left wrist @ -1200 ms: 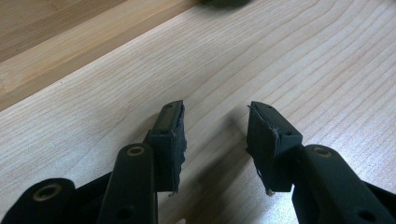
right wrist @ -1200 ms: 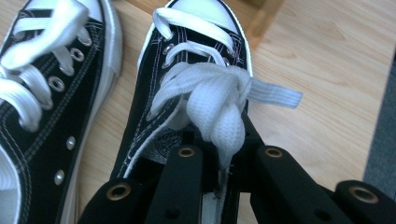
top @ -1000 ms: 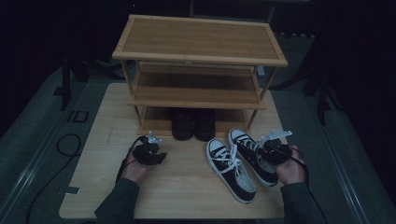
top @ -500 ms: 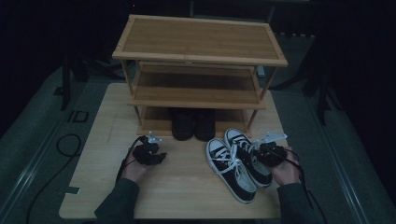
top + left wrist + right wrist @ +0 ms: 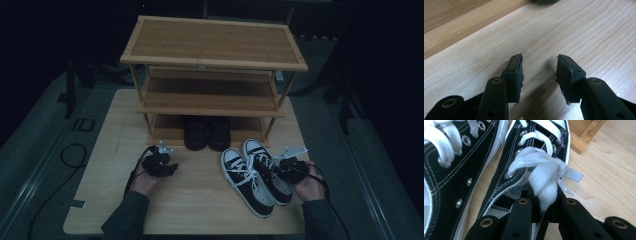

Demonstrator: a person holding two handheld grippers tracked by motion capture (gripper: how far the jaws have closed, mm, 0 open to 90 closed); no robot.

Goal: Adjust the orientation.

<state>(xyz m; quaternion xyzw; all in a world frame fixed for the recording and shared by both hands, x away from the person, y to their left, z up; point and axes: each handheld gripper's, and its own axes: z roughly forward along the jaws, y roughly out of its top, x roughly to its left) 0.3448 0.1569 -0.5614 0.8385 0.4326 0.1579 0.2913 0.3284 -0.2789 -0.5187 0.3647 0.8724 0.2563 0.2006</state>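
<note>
Two black sneakers lie side by side on the counter [image 5: 200,205], toes toward the shoe rack [image 5: 212,65]. Pressed together, the right tool [image 5: 541,206] pinches the right sneaker [image 5: 268,170] at its bunched laces [image 5: 544,173]. Well apart at left, the left tool [image 5: 539,75] rests spread and empty.

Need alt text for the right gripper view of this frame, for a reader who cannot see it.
The right tool is shut on the side wall of a black canvas sneaker, its white laces draped over the jaws. A matching second sneaker lies alongside on the light wooden table, with a corner of the bamboo rack beyond.
</note>
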